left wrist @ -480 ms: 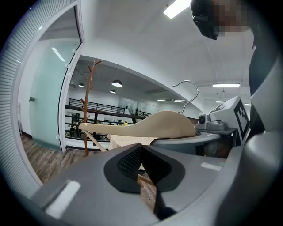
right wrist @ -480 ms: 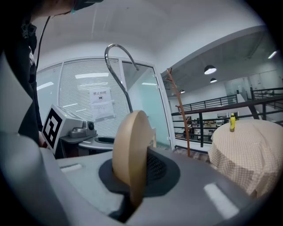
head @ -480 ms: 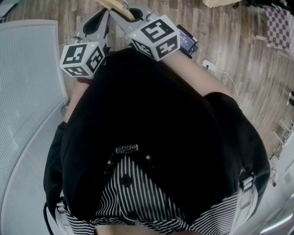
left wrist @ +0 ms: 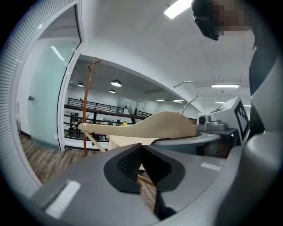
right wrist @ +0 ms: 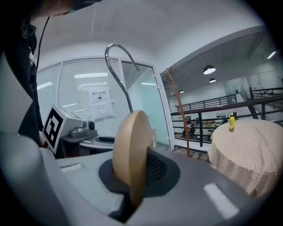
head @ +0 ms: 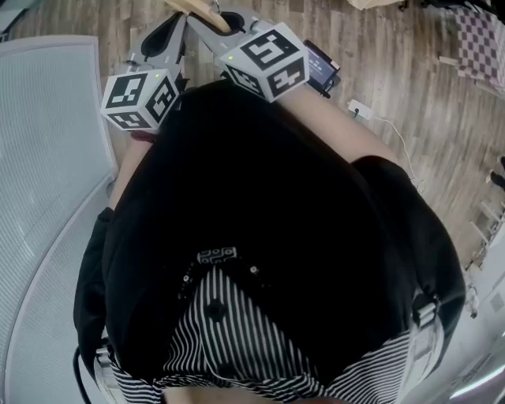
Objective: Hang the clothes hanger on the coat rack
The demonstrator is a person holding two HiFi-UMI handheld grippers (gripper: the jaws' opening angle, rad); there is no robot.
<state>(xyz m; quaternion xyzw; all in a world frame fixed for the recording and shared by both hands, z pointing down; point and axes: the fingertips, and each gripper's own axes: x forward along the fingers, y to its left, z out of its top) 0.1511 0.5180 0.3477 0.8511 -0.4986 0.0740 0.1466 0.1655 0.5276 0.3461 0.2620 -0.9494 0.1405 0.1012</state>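
A wooden clothes hanger [right wrist: 130, 150] with a metal hook [right wrist: 118, 70] stands upright in my right gripper [right wrist: 138, 174], whose pads are shut on its wide neck. In the left gripper view the hanger's pale arm [left wrist: 146, 126] stretches left, and its thin lower bar [left wrist: 143, 180] runs into the narrow slot of my left gripper [left wrist: 142, 164], which looks shut on it. From the head view both grippers are held close together in front of the person's chest, left gripper [head: 167, 28] and right gripper [head: 225, 25], with the hanger [head: 197, 9] between them. The brown branching coat rack [right wrist: 179, 114] stands ahead, out of reach.
A round table [right wrist: 247, 150] with a checked cloth and a yellow bottle [right wrist: 231, 122] stands right of the rack. A glass partition [right wrist: 88, 110] and a curved white wall [head: 47, 158] are on the left. A black device [head: 322, 69] and a cable lie on the wooden floor.
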